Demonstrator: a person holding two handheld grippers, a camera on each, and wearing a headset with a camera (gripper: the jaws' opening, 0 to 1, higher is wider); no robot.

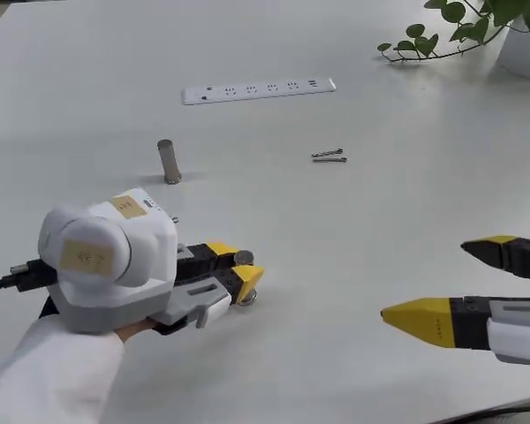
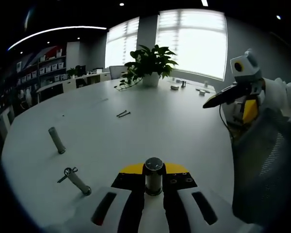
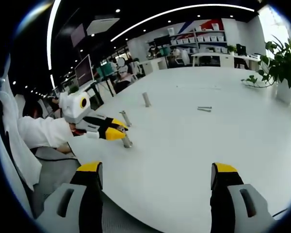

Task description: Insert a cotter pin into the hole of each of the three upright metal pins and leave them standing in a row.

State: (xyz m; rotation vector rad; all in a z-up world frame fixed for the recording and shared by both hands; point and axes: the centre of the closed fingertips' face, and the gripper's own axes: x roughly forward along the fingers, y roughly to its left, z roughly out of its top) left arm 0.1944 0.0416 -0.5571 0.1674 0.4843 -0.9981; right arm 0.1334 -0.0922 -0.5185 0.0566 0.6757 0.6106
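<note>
My left tongs (image 1: 245, 270) are clamped on a short grey metal pin (image 2: 153, 178), standing on the white desk (image 1: 362, 238) near its front edge. I'd hold it plumb, though I can't make out its hole. My right tongs (image 1: 424, 281) hang wide apart and empty, and should grip one of the two thin silver cotter pins (image 1: 329, 156) lying mid-desk by its looped head. The pin is a dull cylinder with a flat cap.

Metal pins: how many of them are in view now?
3. One metal pin stands bare farthest off, one nearer carries a cotter pin, and one is clamped in the left gripper.
</note>
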